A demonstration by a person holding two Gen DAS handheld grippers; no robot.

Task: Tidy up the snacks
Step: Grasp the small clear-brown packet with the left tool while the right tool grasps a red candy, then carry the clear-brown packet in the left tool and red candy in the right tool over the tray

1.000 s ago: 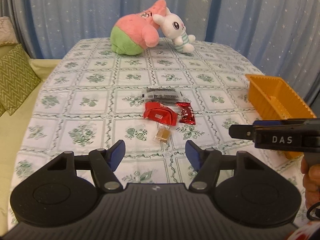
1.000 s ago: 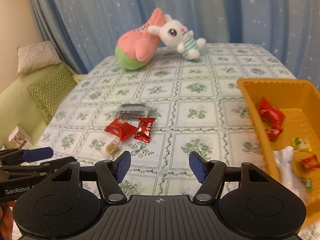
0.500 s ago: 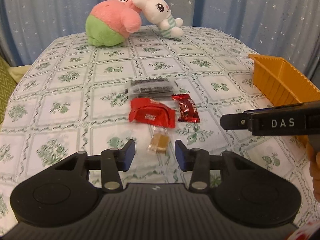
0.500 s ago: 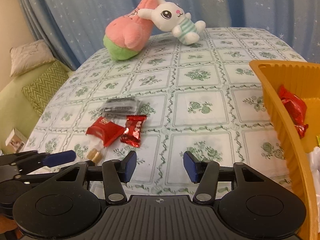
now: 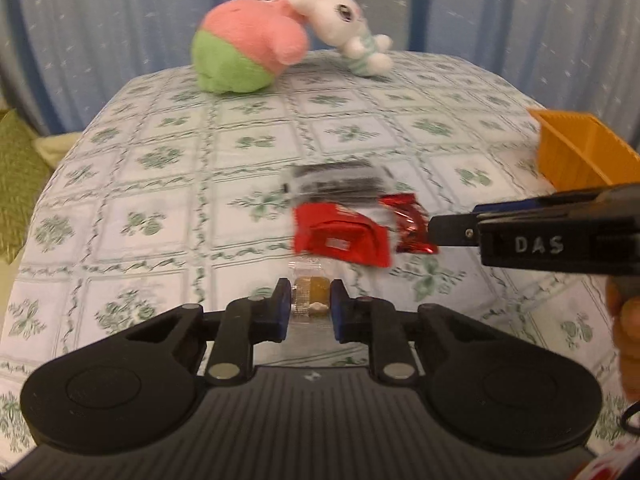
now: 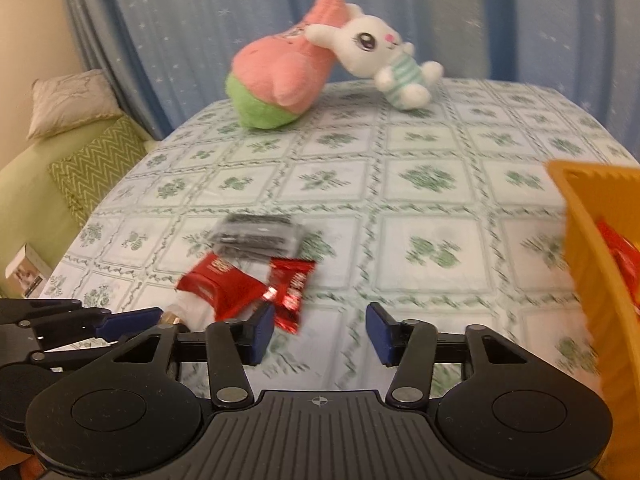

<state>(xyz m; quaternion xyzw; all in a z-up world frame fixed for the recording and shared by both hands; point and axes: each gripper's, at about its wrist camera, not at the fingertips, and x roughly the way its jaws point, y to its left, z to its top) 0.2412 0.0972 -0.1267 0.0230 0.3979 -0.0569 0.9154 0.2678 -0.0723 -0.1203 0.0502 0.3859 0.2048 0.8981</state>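
My left gripper [image 5: 310, 307] is shut on a small clear-wrapped brown candy [image 5: 312, 295] low over the tablecloth. Just beyond it lie a red snack packet [image 5: 340, 236], a shiny red candy wrapper [image 5: 410, 222] and a dark clear-wrapped packet [image 5: 336, 182]. My right gripper [image 6: 320, 332] is open and empty, close to the shiny red wrapper [image 6: 290, 286] and the red packet [image 6: 220, 288]; the dark packet [image 6: 258, 236] lies behind. The orange bin [image 6: 592, 264] at right holds a red snack [image 6: 622, 248].
A pink-and-green plush [image 6: 280, 80] and a white bunny plush [image 6: 384, 56] lie at the far end of the flowered tablecloth [image 6: 432, 184]. A green sofa with cushions [image 6: 92, 168] stands at left. Blue starred curtains hang behind.
My left gripper moved forward and down and closed on the brown candy. My right gripper moved left and forward toward the red packets, still open.
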